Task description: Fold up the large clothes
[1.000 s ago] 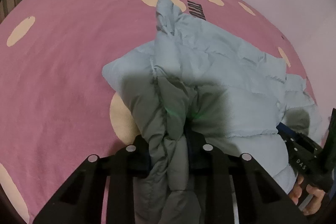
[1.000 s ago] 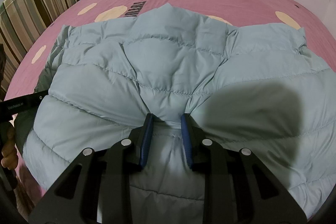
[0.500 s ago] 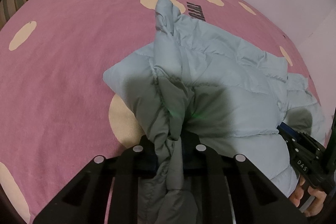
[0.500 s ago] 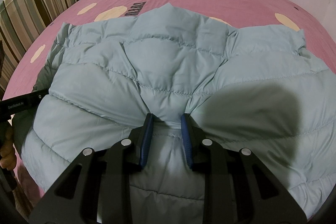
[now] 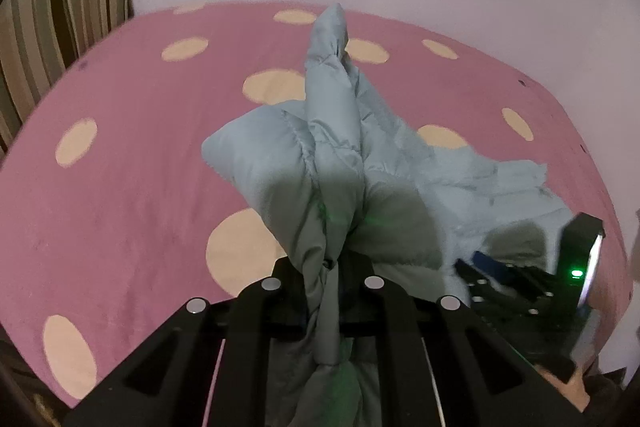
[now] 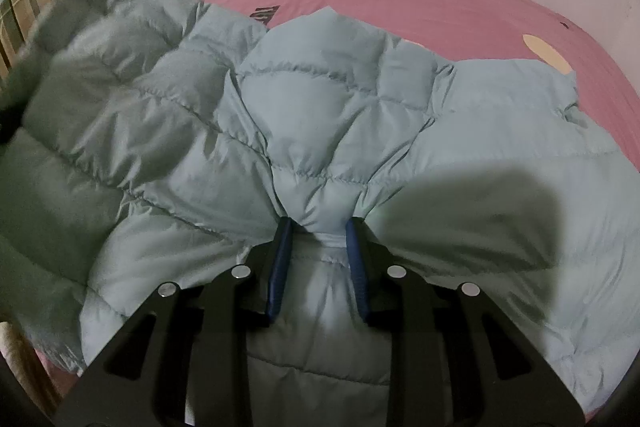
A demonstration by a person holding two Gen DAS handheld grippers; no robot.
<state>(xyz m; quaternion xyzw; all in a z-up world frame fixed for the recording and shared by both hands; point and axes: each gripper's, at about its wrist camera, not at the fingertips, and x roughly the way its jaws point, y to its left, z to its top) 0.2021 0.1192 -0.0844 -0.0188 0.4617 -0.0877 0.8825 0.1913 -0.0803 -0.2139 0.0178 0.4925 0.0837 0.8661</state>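
Both grippers grip one pale blue quilted puffer jacket (image 6: 332, 115) over the pink bed with cream dots (image 5: 120, 187). Left gripper (image 5: 324, 267) lifts a bunched edge, fingers clamped; right gripper (image 6: 318, 247) pinches a fold low, fingers closed on it.

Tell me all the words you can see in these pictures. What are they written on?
Dark letters on the sheet at: partly hidden by the jacket, not readable.
Right gripper, seen from the left camera: no lettering readable.
No other text shows.
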